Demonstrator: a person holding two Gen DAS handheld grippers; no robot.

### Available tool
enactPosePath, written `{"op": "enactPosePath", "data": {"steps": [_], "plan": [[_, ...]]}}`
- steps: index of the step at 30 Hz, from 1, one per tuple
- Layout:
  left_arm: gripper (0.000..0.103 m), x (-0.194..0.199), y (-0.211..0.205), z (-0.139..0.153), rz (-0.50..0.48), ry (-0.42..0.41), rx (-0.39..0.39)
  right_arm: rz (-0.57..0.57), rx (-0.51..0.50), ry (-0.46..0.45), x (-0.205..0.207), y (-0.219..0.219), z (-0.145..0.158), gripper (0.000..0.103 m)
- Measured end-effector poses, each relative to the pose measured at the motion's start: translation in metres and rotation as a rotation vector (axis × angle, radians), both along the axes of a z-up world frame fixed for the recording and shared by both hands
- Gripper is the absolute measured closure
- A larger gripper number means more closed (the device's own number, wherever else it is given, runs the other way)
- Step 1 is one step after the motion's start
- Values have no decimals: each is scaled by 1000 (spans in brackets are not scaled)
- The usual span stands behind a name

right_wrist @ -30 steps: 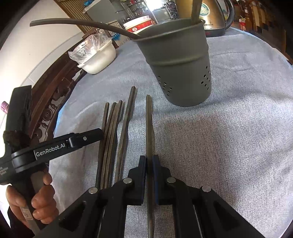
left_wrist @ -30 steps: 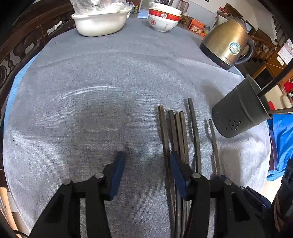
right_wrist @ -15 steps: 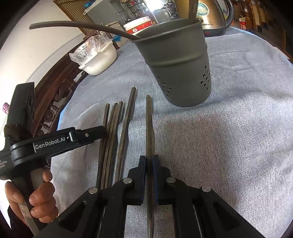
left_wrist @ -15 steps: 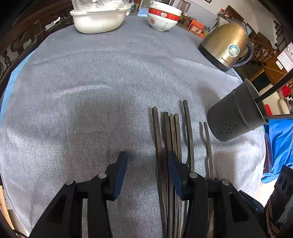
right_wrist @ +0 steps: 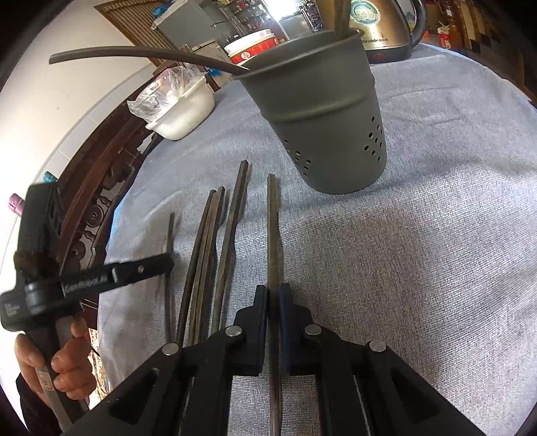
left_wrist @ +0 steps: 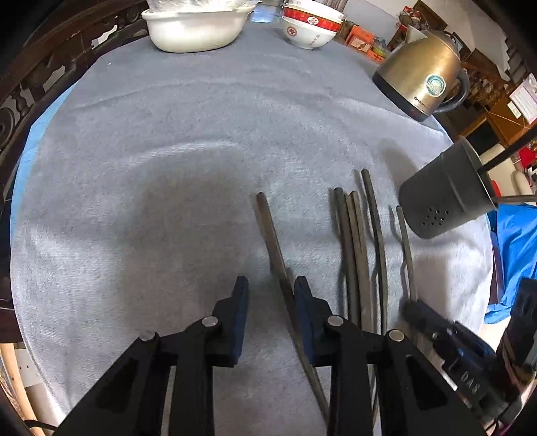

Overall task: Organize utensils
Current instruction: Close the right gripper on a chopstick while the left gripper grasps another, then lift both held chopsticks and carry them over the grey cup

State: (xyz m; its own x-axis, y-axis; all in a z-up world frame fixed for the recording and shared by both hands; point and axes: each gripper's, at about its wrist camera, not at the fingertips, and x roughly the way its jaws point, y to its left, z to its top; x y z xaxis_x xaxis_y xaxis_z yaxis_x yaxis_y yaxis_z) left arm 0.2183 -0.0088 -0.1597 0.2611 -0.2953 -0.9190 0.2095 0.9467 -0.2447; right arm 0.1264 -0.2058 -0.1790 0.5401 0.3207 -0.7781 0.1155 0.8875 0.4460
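Note:
Several dark chopsticks lie side by side on the grey tablecloth (left_wrist: 167, 151). My left gripper (left_wrist: 271, 291) points down at the leftmost chopstick (left_wrist: 272, 241). That stick lies between the closing jaws, against the right finger (left_wrist: 302, 302) and apart from the left one. The other chopsticks (left_wrist: 352, 251) lie just to the right. My right gripper (right_wrist: 273, 295) is shut on the rightmost chopstick (right_wrist: 273, 228), which still rests on the cloth. The grey perforated utensil holder (right_wrist: 319, 117) stands upright just beyond it with a few utensils inside. The holder (left_wrist: 446, 198) also shows at the right in the left wrist view.
A white basin (left_wrist: 198, 26) with a plastic bag, stacked red-and-white bowls (left_wrist: 308, 26) and a brass-coloured kettle (left_wrist: 419, 77) stand along the far edge. Carved wooden furniture (left_wrist: 33, 84) borders the left side. A blue cloth (left_wrist: 513, 251) hangs past the right edge.
The left jaws have narrowed. The leftmost chopstick now lies apart from the bundle, angled left, between the left jaws. The right gripper and its chopstick have kept still.

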Motion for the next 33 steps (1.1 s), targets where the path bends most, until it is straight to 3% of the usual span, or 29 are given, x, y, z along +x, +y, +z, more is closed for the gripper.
{"op": "enactPosePath", "data": {"steps": [8,14,20,23,26,33], "plan": [[75,4,10,3,-8,37,15,55,-114,62,2,16,10,95],[71,18,13,2,38,78,-14,58,-123,123,16,16,15,89],[71,26,10,2,75,86,-5,30,-168,103,44,15,21,89],[82,26,10,2,85,79,9,24,-183,124,58,17,16,89],[90,26,12,2,92,69,19,8,-188,90,62,18,13,89],[94,20,19,7,107,37,-12,18,-193,48,52,13,19,96]]}}
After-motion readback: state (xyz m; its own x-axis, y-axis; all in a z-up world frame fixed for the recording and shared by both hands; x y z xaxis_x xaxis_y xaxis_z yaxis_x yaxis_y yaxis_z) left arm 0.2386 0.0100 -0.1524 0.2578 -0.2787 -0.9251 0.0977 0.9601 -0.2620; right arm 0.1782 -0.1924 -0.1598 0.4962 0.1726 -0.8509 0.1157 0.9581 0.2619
